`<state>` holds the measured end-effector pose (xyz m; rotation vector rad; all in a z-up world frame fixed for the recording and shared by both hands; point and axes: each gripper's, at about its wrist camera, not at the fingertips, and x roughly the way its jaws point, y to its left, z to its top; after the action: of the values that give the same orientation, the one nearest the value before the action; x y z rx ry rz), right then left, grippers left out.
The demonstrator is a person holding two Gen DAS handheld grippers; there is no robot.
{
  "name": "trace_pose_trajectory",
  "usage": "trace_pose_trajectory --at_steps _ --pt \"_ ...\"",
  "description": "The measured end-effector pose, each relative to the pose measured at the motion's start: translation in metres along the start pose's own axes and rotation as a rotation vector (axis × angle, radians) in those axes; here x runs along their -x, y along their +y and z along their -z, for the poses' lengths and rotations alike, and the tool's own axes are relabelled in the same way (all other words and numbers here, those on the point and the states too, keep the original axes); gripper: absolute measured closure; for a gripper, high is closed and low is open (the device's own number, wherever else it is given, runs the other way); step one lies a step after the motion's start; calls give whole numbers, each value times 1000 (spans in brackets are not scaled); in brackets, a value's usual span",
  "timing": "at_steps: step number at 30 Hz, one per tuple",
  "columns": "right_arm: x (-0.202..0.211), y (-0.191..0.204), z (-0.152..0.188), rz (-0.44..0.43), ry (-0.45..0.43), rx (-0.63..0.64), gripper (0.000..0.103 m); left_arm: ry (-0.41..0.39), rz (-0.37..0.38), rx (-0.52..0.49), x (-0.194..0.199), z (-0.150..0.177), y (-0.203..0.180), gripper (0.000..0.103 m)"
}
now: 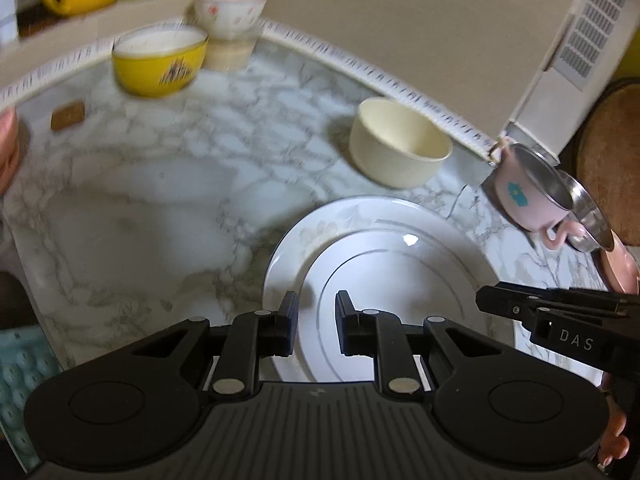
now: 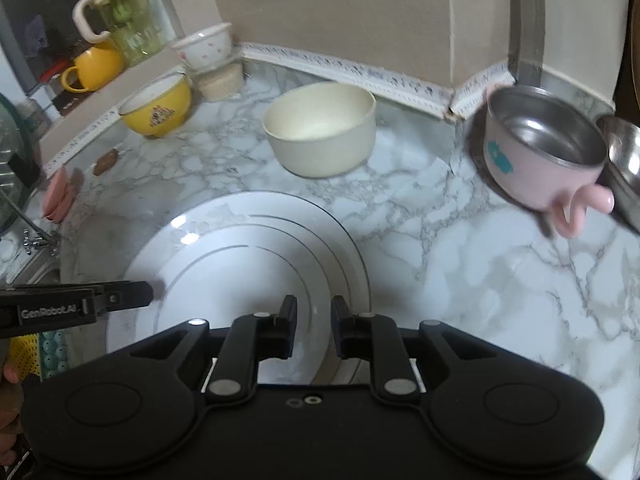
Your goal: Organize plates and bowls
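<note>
White plate (image 2: pixel 248 256), thin grey rings, faint leaf print, marble counter (image 2: pixel 460 264)

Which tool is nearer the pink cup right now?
Right. The right tool hovers over the plate's right half, on the pink cup's side; the left tool is over its far side.

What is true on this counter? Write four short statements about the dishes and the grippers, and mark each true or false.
1. The cream bowl stands upright and empty. True.
2. The yellow bowl sits inside the cream bowl. False: it stands apart, nearer the wall.
3. Both the left gripper and the right gripper are over the white plate. True.
4. The pink cup rests on the white plate. False: it is off the plate, to the right, beside a steel bowl.
</note>
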<state>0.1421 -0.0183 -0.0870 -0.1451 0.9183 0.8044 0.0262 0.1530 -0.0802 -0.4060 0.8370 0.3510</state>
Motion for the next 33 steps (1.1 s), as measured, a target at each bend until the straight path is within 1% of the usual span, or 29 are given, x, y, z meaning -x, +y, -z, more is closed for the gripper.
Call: trace_pose_trajectory --at_steps 5,7,9,10,11,12,14,15,16,17,18,19,21,22,24,28,33 --pt "21 6 2 -9 -73 44 82 -52 9 -61 15 -3 -19 84" --pt "29 7 4 0 -107 62 82 -71 10 -90 20 -4 -27 81" --pt "38 8 6 13 -134 80 82 -87 17 -110 23 -5 -34 73" --pt "42 8 6 17 -144 88 81 -100 22 -122 25 -5 -38 63" --pt "45 7 7 22 -153 94 80 -116 19 -133 28 -5 -42 49" --pt "49 7 8 24 -165 96 77 -133 15 -144 30 -5 -46 40" --pt "57 5 10 32 -189 97 70 -158 23 -168 34 -5 -56 38" --pt "62 3 10 37 -201 94 58 -163 27 -180 34 -5 -61 38" --pt "67 1 11 42 -216 87 41 -166 34 -191 35 -6 -65 38" --pt "72 -1 13 49 -231 83 34 -170 46 -203 36 -6 -71 38" --pt "76 -3 13 59 -246 80 22 -175 56 -214 36 -7 -76 37" --pt "81 -6 14 68 -262 74 17 -181 64 -225 37 -8 -82 36" --pt "90 -15 15 80 -278 60 16 -191 84 -243 37 -9 -94 28" --pt "95 -20 15 85 -287 49 12 -194 97 -252 37 -10 -99 26" --pt "105 -34 16 94 -306 20 5 -200 119 -273 37 -11 -112 25" --pt "125 -64 21 137 -333 -34 3 -189 167 -320 32 -13 -143 25" --pt "152 -105 29 221 -362 -90 1 -182 221 -372 23 -13 -184 24"
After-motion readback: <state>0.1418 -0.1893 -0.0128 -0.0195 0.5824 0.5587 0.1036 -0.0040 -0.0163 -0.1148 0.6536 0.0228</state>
